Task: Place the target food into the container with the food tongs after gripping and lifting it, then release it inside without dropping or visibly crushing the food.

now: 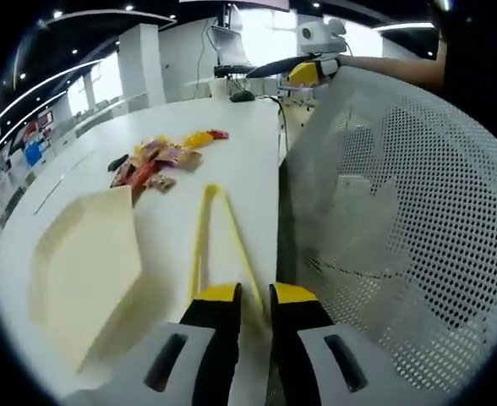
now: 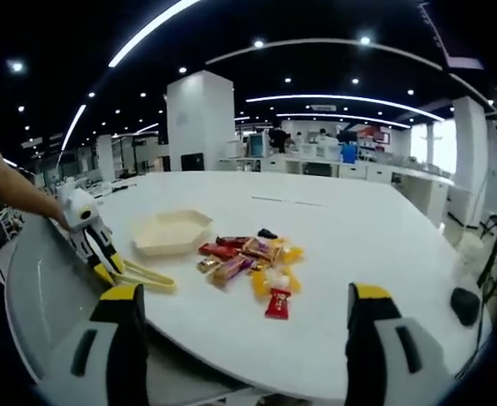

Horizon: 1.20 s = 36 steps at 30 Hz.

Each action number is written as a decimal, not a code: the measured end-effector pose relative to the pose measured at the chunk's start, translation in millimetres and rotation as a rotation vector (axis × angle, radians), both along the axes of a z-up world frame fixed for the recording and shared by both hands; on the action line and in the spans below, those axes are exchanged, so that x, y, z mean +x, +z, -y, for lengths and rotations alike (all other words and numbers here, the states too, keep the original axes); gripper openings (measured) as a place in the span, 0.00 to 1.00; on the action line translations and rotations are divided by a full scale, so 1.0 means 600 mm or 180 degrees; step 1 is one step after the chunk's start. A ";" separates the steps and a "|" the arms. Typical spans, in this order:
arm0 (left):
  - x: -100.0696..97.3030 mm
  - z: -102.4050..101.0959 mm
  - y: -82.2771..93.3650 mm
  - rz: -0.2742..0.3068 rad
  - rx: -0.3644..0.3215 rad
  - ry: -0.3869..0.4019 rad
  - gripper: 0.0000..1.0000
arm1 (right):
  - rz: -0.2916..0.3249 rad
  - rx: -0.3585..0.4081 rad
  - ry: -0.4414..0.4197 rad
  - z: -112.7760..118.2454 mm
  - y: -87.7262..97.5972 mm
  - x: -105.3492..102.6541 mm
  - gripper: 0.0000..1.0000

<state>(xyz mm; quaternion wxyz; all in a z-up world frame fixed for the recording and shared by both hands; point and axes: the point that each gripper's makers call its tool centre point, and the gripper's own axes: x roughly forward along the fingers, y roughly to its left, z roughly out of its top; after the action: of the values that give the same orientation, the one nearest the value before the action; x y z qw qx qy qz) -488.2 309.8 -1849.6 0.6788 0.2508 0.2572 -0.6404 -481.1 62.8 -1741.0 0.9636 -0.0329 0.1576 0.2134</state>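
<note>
Left gripper view: left gripper (image 1: 254,315) clamped on yellow food tongs (image 1: 217,233), arms nearly together, empty. Snack pile (image 1: 162,159) ahead, beige container (image 1: 88,266) alongside. Right gripper (image 2: 244,338) wide open, idle. Advise spreading tongs, pinching one packet lightly.

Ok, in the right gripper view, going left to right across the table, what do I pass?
Left gripper holding yellow tongs → cream container → pile of snack packets → dark mouse-shaped object at the table's far right edge.
</note>
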 end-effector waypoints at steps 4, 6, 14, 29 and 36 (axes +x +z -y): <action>0.010 0.001 0.002 -0.0011 -0.0029 0.0108 0.03 | 0.0005 0.0008 -0.0001 0.000 0.000 -0.001 0.99; 0.029 -0.013 0.002 0.0042 0.0025 0.0266 0.00 | 0.0007 0.0009 0.0008 -0.002 0.001 -0.001 0.99; 0.045 -0.014 0.061 -0.0030 -0.0403 0.0517 0.00 | -0.0029 0.0023 0.0063 -0.010 -0.005 0.001 0.99; -0.064 0.072 0.257 -0.0201 -0.1155 -0.0016 0.00 | 0.0301 0.0801 0.1319 -0.209 0.123 -0.031 1.00; -0.103 0.089 0.317 -0.0418 -0.1604 -0.0044 0.00 | 0.0491 0.1427 0.1649 -0.268 0.197 -0.046 1.00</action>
<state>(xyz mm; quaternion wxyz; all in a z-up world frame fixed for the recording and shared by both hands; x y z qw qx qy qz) -549.7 256.3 -1659.4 0.6974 0.0335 0.1314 -0.7038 -508.5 223.9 -1622.5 0.8698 0.1246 0.0200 0.4770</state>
